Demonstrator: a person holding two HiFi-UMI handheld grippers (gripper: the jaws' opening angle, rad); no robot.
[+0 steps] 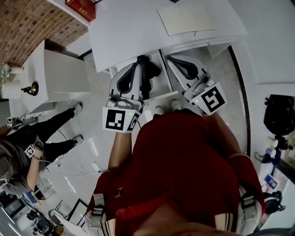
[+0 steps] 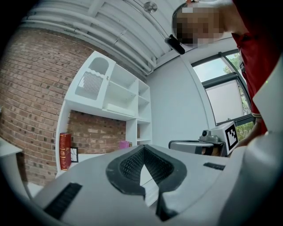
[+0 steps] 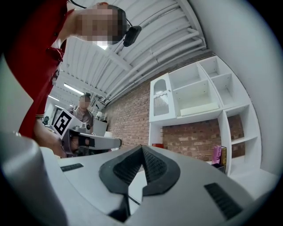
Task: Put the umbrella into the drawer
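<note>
Where each gripper view looks along its own jaws, the dark ribbed pads meet at the tips with only a diamond-shaped hollow behind them. The left gripper (image 2: 143, 148) and the right gripper (image 3: 142, 148) are both closed and hold nothing. Their bodies are smooth grey moulded plastic, and each carries a black-and-white marker cube.

From the head view, the left gripper (image 1: 137, 61) and the right gripper (image 1: 172, 59) reach side by side towards the table edge. Between them lies the umbrella (image 1: 149, 70), a black, folded, soft-looking bundle. It touches neither gripper. It appears to rest inside the pulled-out white drawer (image 1: 162, 97) under the table, though the steep angle leaves the drawer walls hard to make out.

Beyond it, the white table (image 1: 133, 32) is smooth and matt. A pale rectangular sheet (image 1: 186, 19) lies flat near its far edge, and a red basket (image 1: 82, 8) sits at its left corner.

The floor (image 1: 92, 138) is pale and glossy with open room to the left, where a seated person (image 1: 27, 152) is well apart. A white cabinet (image 1: 57, 76) stands against the rough brick wall (image 1: 25, 23). Both gripper views show a white open shelf unit (image 3: 199, 92) on that brick, with a red book (image 2: 65, 151) on a lower shelf.
</note>
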